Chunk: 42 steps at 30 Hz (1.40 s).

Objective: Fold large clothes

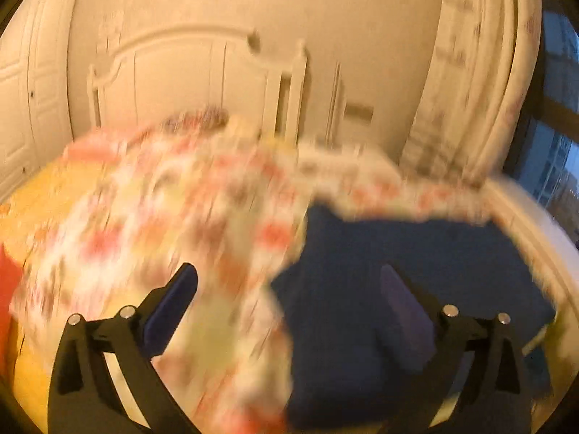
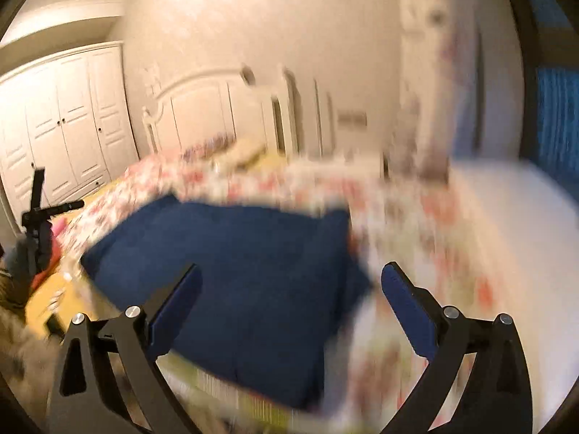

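A dark blue garment [image 1: 398, 282] lies folded on the bed over a floral quilt [image 1: 163, 209]. Both views are motion-blurred. My left gripper [image 1: 287, 289] is open and empty, held above the garment's left edge, with its right finger over the blue cloth. In the right wrist view the blue garment [image 2: 246, 275] lies below and ahead. My right gripper [image 2: 289, 289] is open and empty above the garment's right part. The left gripper [image 2: 39, 217] shows at the far left of that view.
The floral quilt [image 2: 416, 217] covers the bed. A white headboard [image 1: 188, 72] stands behind it. White wardrobe doors [image 2: 65, 123] are at the left. Curtains [image 1: 481, 72] and a window [image 1: 557, 137] are at the right. Orange sheet [image 1: 43, 195] shows at left.
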{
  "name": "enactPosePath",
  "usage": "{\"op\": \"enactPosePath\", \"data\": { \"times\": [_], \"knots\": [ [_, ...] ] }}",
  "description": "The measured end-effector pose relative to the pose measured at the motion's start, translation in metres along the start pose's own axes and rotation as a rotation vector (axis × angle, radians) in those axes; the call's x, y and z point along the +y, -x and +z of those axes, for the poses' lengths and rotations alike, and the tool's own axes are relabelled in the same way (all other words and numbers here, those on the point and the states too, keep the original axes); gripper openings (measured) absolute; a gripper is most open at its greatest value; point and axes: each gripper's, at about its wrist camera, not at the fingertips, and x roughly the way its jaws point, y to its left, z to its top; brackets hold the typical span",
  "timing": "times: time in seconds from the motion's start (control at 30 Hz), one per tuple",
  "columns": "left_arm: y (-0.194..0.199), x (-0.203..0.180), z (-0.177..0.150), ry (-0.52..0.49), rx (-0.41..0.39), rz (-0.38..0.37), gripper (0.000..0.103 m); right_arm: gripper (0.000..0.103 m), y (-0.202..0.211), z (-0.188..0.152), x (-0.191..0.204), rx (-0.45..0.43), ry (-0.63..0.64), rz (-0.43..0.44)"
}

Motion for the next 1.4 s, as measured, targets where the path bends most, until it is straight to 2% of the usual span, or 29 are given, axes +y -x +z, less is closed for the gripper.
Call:
{"op": "enactPosePath", "data": {
  "times": [0.07,0.1,0.13,0.17,0.23,0.27,0.3,0.37,0.43,0.47,0.6,0.73,0.8,0.87,0.93,0.97,1.0,1.03,1.1,1.13,1.2,1.27,1.3,1.4],
  "knots": [
    [-0.02,-0.032,0.032,0.012,-0.076,0.004,0.101,0.099,-0.033,0.03,0.017,-0.034,0.019,0.009],
    [-0.031,-0.044,0.041,0.016,-0.096,0.012,0.101,0.099,-0.063,0.046,0.03,-0.015,0.022,0.02],
    [-0.045,-0.06,0.049,0.016,-0.108,0.023,0.101,0.099,-0.097,0.059,0.043,0.043,0.015,0.006],
    [-0.064,-0.074,0.056,0.007,-0.094,0.022,0.101,0.099,-0.119,0.065,0.048,0.083,0.011,-0.005],
    [-0.108,-0.097,0.066,-0.037,-0.004,0.037,0.101,0.099,-0.192,0.078,0.073,0.223,0.014,-0.017],
    [-0.144,-0.114,0.067,-0.074,0.093,0.045,0.101,0.099,-0.22,0.078,0.083,0.272,0.026,-0.021],
    [-0.161,-0.12,0.065,-0.096,0.136,0.045,0.101,0.099,-0.242,0.075,0.091,0.315,0.038,-0.027],
    [-0.208,-0.137,0.05,-0.175,0.263,0.067,0.101,0.099,-0.291,0.058,0.109,0.405,0.106,-0.079],
    [-0.252,-0.142,0.023,-0.221,0.377,0.102,0.101,0.099,-0.326,0.028,0.112,0.535,0.14,-0.113],
    [-0.266,-0.135,0.012,-0.203,0.426,0.089,0.101,0.099,-0.33,0.02,0.11,0.543,0.134,-0.101],
    [-0.263,-0.118,0.005,-0.143,0.421,0.031,0.101,0.099,-0.33,0.015,0.097,0.541,0.071,-0.064],
    [-0.267,-0.113,0.001,-0.106,0.418,0.004,0.101,0.099,-0.328,0.014,0.103,0.523,0.093,-0.088],
    [-0.266,-0.114,0.001,-0.113,0.413,0.009,0.101,0.092,-0.323,0.023,0.1,0.509,0.1,-0.098],
    [-0.265,-0.116,0.003,-0.117,0.41,0.015,0.101,0.092,-0.308,0.036,0.091,0.456,0.132,-0.184],
    [-0.265,-0.118,0.003,-0.12,0.406,0.017,0.101,0.093,-0.292,0.044,0.065,0.413,0.109,-0.273],
    [-0.265,-0.118,0.003,-0.118,0.407,0.016,0.101,0.094,-0.288,0.043,0.047,0.423,0.073,-0.299],
    [-0.266,-0.117,0.003,-0.115,0.408,0.013,0.101,0.094,-0.291,0.033,0.019,0.47,0.019,-0.334],
    [-0.265,-0.118,0.003,-0.107,0.408,0.005,0.101,0.095,-0.295,0.021,0.001,0.505,-0.027,-0.312],
    [-0.265,-0.117,0.004,-0.102,0.408,0.002,0.101,0.095,-0.295,0.005,-0.03,0.498,-0.207,-0.161],
    [-0.265,-0.117,0.004,-0.104,0.409,0.003,0.101,0.095,-0.294,0.005,-0.034,0.493,-0.228,-0.148],
    [-0.265,-0.117,0.004,-0.105,0.408,0.005,0.101,0.092,-0.292,0.011,-0.024,0.492,-0.159,-0.196],
    [-0.265,-0.117,0.004,-0.107,0.407,0.006,0.101,0.093,-0.278,0.016,-0.025,0.437,-0.162,-0.271],
    [-0.265,-0.117,0.004,-0.105,0.408,0.005,0.101,0.093,-0.272,0.014,-0.031,0.413,-0.198,-0.28],
    [-0.264,-0.118,0.004,-0.107,0.409,0.014,0.101,0.097,-0.278,-0.003,-0.045,0.435,-0.286,-0.233]
  ]
}}
